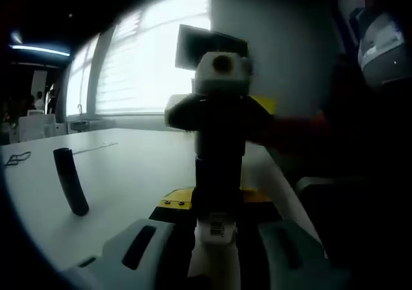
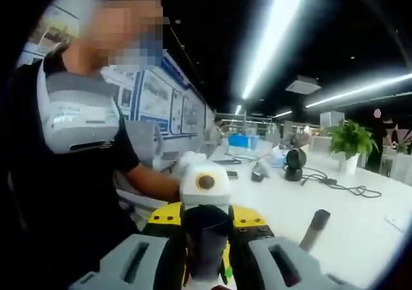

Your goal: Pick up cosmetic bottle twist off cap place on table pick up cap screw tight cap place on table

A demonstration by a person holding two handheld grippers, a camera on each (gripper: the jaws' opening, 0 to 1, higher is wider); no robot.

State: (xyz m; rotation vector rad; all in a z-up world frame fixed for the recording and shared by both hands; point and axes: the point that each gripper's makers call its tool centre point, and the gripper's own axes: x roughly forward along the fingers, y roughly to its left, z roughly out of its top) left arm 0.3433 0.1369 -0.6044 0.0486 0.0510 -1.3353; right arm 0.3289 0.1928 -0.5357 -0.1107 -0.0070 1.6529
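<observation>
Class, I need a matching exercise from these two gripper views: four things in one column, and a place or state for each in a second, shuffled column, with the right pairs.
Things:
1. cosmetic bottle
2. dark tube
3. potted plant
4. black cable

Places or states:
A. leaning on the white table, left of the grippers
B. green, at the table's far end
C. held between both grippers' jaws
D. trailing across the tabletop

Pairs: 1-C, 2-A, 3-B, 4-D

Open-plan office: long white desks (image 2: 360, 219)
</observation>
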